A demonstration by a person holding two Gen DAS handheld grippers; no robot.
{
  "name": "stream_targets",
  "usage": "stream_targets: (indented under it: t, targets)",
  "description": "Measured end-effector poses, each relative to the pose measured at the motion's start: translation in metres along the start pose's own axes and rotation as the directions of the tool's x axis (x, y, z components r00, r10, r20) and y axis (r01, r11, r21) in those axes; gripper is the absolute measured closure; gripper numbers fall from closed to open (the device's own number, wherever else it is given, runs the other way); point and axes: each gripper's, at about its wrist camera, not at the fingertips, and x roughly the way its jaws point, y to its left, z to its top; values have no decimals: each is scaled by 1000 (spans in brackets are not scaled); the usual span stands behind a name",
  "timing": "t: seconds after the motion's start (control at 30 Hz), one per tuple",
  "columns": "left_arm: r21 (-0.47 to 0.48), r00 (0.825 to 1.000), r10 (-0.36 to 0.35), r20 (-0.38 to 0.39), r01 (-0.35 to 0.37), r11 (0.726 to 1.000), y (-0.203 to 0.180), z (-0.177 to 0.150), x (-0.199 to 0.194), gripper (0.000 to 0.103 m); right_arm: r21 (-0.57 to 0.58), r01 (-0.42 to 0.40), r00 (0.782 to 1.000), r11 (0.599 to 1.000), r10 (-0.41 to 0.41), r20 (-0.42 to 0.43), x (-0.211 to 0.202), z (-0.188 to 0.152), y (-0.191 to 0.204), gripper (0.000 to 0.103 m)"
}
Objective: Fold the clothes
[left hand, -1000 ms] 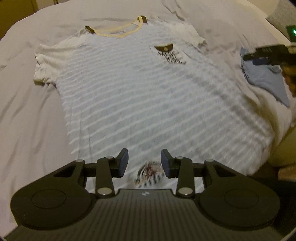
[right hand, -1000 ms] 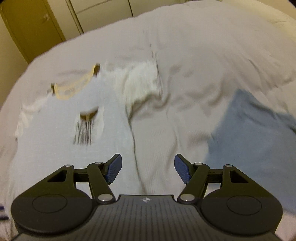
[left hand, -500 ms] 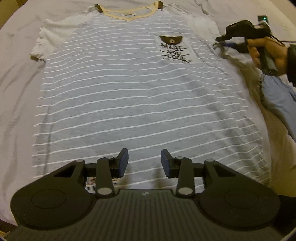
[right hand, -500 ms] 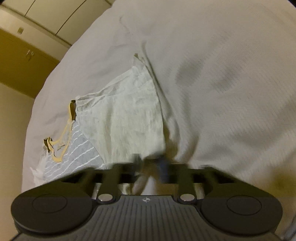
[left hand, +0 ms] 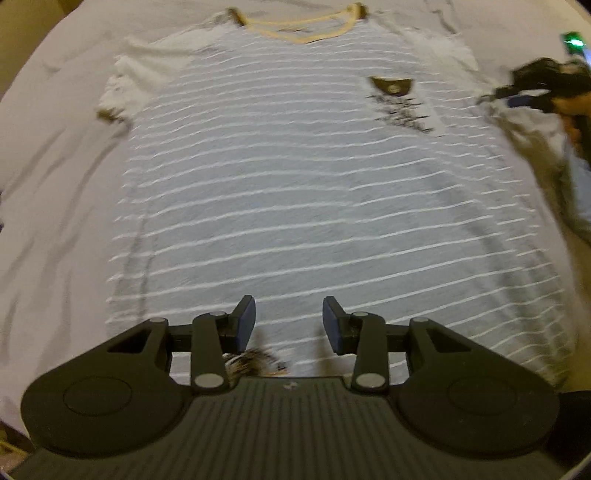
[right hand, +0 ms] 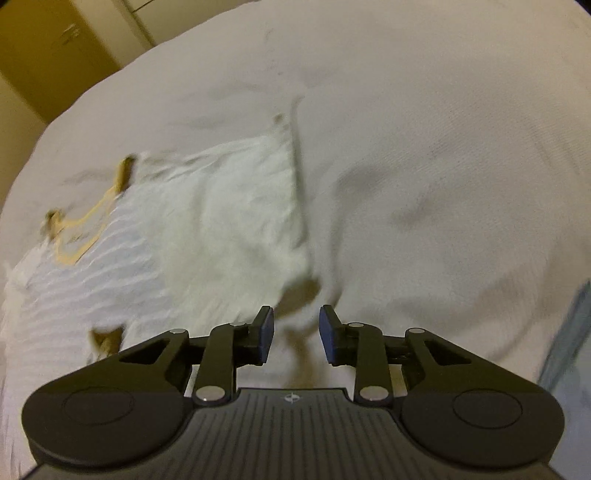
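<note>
Since 0.5s ago right gripper [right hand: 293, 334] let go of white sleeve [right hand: 236, 236]; both grippers parted, empty. Grey white-striped cotton tee [left hand: 314, 192] could bunch if left gripper [left hand: 289, 325] drags hem.

We find dark printed lettering on the chest pocket [left hand: 397, 99] of the striped T-shirt [left hand: 314, 206], too blurred to read. No other text noted.

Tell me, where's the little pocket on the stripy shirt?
In the left wrist view, the chest pocket sits upper right on the striped T-shirt, just below the yellow collar and near the right gripper.
</note>
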Motion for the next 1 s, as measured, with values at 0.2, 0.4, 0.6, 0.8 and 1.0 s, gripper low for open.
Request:
stream_targets:
  t: [0.2,0.4,0.6,0.8,1.0]
  targets:
    - [-43,999,35,-19,-36,998,42,-37,7,68,-145,-51,998,988,46,-36,-57,-85,50,68]
    - [-5,998,-6,-64,6,1000,85,-88,17,68,-280,-67,991,958,31,-129,-93,-198,100,68]
    - [-3,993,-90,-70,90,996,132,-136,8,65,-335,50,962,941,-135,-238,-105,-294,107,66]
    - [73,996,-85,-39,88,993,141,-153,-14,67,-307,187,912,933,-281,-298,-135,-334,99,60]
    - [81,990,-143,20,141,987,121,-152,-44,67,-268,116,950,956,-185,-251,-171,-333,129,56]
